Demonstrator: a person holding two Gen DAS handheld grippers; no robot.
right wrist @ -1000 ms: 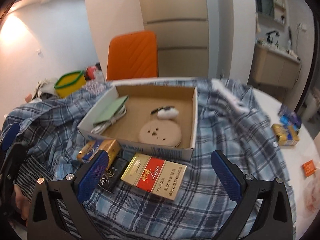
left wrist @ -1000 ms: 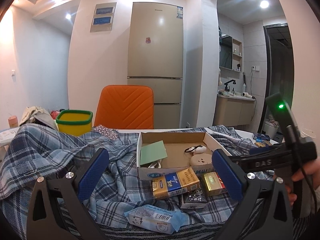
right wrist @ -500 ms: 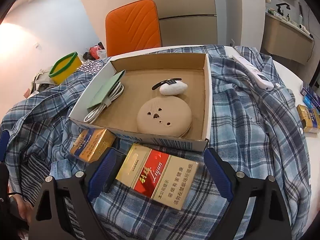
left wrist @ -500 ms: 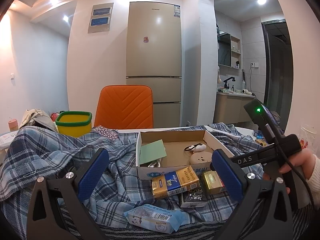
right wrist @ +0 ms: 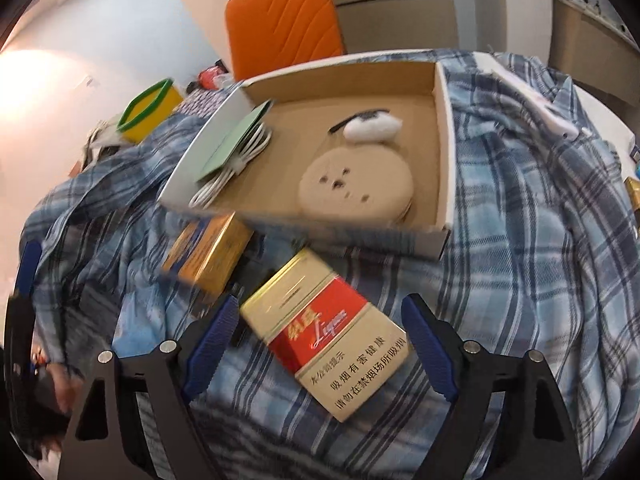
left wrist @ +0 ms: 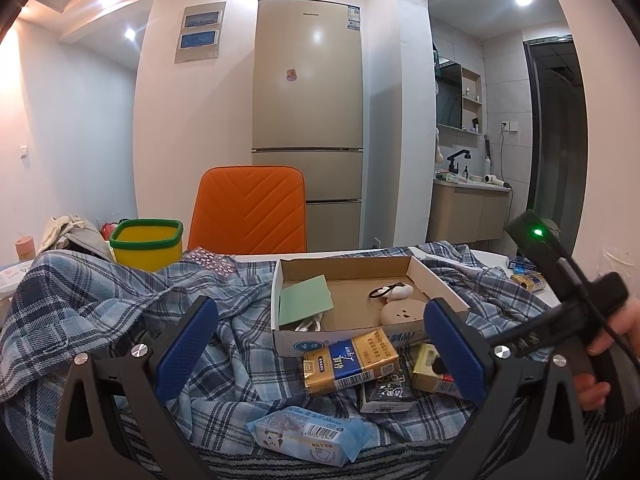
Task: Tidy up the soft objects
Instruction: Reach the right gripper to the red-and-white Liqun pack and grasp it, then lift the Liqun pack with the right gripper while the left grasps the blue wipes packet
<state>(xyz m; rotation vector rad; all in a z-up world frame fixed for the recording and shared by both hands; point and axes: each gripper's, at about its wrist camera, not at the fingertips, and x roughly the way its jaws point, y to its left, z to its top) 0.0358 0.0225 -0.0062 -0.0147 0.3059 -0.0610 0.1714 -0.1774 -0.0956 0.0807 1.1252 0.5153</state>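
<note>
- Landmark for all places: the shallow brown cardboard box (right wrist: 344,152), lying open on the blue plaid cloth (right wrist: 520,264).
- Step in hand, as I judge it: approach for a pick. My right gripper (right wrist: 318,354) is spread wide, holding nothing, with its blue pads (right wrist: 208,352) on either side of the red-and-cream cigarette carton (right wrist: 326,336). The carton lies flat on the cloth just in front of the box's near wall; I see a gap at each pad.
- My left gripper (left wrist: 318,350) is also released and empty, held back from the box's near-left corner and not over any one item.
- Next move calls for lowering the right tongs a little and clenching across the carton's narrow width, square to its long edges, since it lies skewed to the jaws.
- Other items in front of the box: a gold-and-blue cigarette pack (left wrist: 350,362) against the near wall, a small black pouch (left wrist: 386,394) beside it, and a pale blue soft tissue packet (left wrist: 308,436) nearest me.
- Inside the box: a round beige disc (right wrist: 356,186), a white pebble-shaped object with a black loop (right wrist: 372,126), a green card (right wrist: 234,140) over a coiled white cable (right wrist: 232,172).
- Writing: carton reads "Liqun" with Chinese warning text; the gold pack also shows "Liqun"; the fridge brand behind the box is too small to read.
</note>
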